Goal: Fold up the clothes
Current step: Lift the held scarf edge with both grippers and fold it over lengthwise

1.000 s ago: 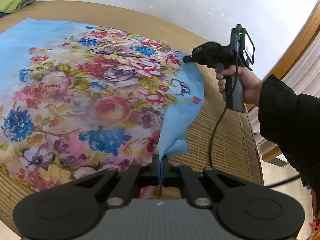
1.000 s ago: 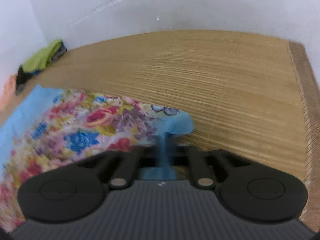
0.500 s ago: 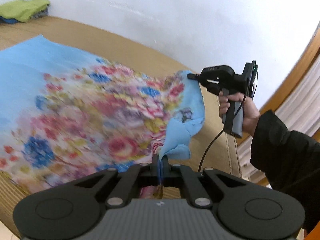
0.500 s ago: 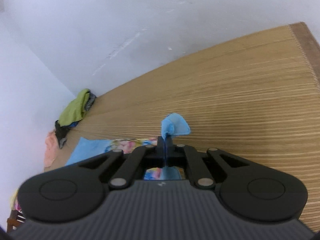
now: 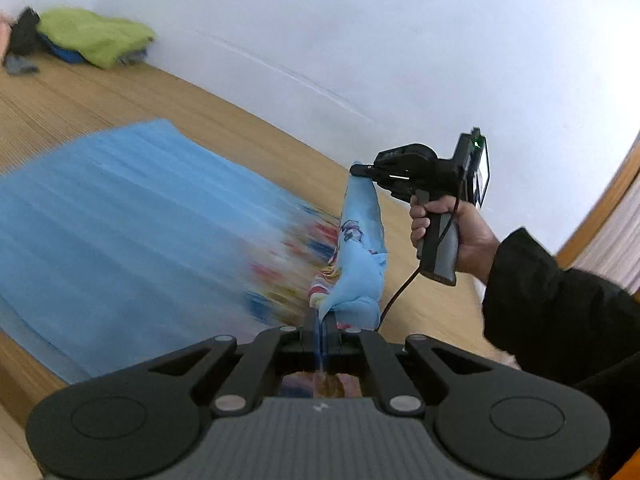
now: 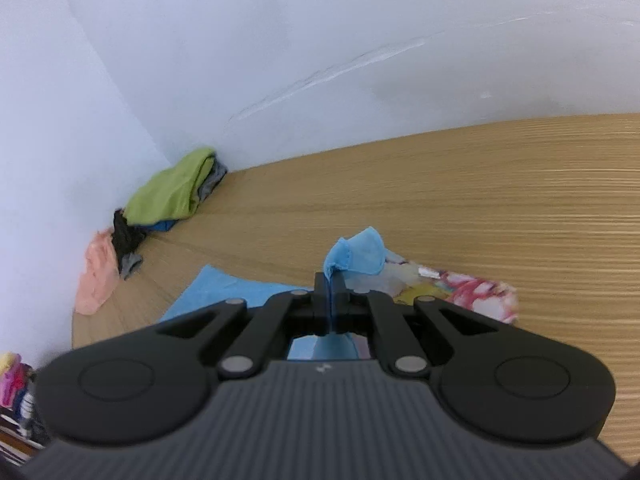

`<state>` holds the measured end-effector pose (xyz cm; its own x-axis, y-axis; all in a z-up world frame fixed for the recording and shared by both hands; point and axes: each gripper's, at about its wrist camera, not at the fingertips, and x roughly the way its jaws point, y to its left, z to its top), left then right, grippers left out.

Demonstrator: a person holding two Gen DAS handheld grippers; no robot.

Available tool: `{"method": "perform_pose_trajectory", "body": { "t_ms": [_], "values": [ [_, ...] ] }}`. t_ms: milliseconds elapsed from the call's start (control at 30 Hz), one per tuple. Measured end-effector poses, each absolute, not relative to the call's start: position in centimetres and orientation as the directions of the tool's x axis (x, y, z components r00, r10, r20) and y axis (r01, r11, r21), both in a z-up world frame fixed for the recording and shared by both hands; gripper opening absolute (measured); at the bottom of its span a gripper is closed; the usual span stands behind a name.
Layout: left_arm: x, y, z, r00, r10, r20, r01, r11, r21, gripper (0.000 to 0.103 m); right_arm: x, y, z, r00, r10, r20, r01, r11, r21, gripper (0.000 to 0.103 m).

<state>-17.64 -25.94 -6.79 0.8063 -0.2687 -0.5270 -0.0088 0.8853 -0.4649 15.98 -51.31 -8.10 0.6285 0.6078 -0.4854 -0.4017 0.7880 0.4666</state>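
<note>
A blue garment with a flower print point(image 5: 120, 216) lies spread on the woven mat, blurred by motion. My left gripper point(image 5: 320, 320) is shut on one blue corner of it, which bunches just ahead of the fingers. My right gripper point(image 5: 356, 170), held in a hand with a black sleeve, is shut on the other corner and lifts it clear of the mat. The raised edge point(image 5: 360, 240) hangs between the two grippers. In the right wrist view the right gripper point(image 6: 331, 280) pinches a blue fold point(image 6: 360, 256), with flowered cloth point(image 6: 472, 292) below.
A pile of clothes topped by a green piece point(image 5: 92, 36) sits against the white wall in the far corner, seen also as the green pile point(image 6: 172, 192) with a pink piece point(image 6: 96, 272) beside it. Bare mat point(image 6: 500, 200) stretches to the right. A wooden frame point(image 5: 600, 208) edges the mat.
Both grippers have risen and swept toward the plain blue end, carrying their corners over the flowered part. The cloth's held edge now hangs clear of the mat.
</note>
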Motion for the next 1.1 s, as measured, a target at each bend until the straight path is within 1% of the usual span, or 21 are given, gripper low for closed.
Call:
{"method": "perform_pose_trajectory", "body": {
  "t_ms": [167, 400, 667, 800, 833, 900, 1000, 1033, 1067, 1100],
  "values": [
    [-17.8, -17.7, -8.5, 0.819, -0.193, -0.540, -0.120, 0.864, -0.490, 0.001, 16.2, -40.7, -9.5, 0.600, 0.610, -0.518, -0.414, 0.791, 0.451, 0.004],
    [-17.4, -9.6, -11.3, 0.813, -0.093, -0.574, -0.261, 0.824, -0.503, 0.001, 18.6, -27.8, -12.1, 0.565, 0.597, -0.569, -0.464, 0.800, 0.380, 0.004],
    [-17.2, -3.7, -12.4, 0.803, -0.010, -0.596, -0.361, 0.787, -0.500, 0.001, 20.9, -17.9, -13.2, 0.553, 0.602, -0.576, -0.503, 0.792, 0.345, 0.004],
    [-17.2, -1.4, -13.0, 0.785, 0.027, -0.619, -0.404, 0.779, -0.479, 0.003, 21.2, -15.0, -13.7, 0.551, 0.591, -0.589, -0.518, 0.796, 0.314, 0.004],
    [-17.3, -1.0, -13.0, 0.779, 0.042, -0.626, -0.419, 0.778, -0.469, 0.003, 21.3, -14.4, -13.9, 0.550, 0.585, -0.596, -0.517, 0.799, 0.308, 0.005],
    [-17.7, -0.1, -13.1, 0.772, 0.076, -0.631, -0.450, 0.767, -0.458, 0.007, 21.6, -13.3, -14.4, 0.549, 0.561, -0.619, -0.499, 0.815, 0.295, 0.008],
    [-19.1, 0.9, -12.7, 0.764, 0.116, -0.635, -0.482, 0.757, -0.441, 0.008, 21.3, -12.7, -14.4, 0.553, 0.545, -0.630, -0.476, 0.827, 0.298, 0.014],
    [-19.4, 1.0, -12.4, 0.761, 0.123, -0.637, -0.488, 0.756, -0.436, 0.008, 21.1, -13.0, -14.0, 0.558, 0.559, -0.613, -0.475, 0.821, 0.317, 0.020],
    [-19.7, 1.0, -12.1, 0.757, 0.130, -0.640, -0.494, 0.755, -0.431, 0.008, 20.9, -13.6, -13.6, 0.562, 0.573, -0.597, -0.472, 0.814, 0.337, 0.030],
    [-20.0, 1.1, -11.7, 0.754, 0.136, -0.642, -0.498, 0.756, -0.425, 0.008, 20.6, -14.2, -13.1, 0.565, 0.586, -0.581, -0.469, 0.807, 0.357, 0.034]
  ]
}}
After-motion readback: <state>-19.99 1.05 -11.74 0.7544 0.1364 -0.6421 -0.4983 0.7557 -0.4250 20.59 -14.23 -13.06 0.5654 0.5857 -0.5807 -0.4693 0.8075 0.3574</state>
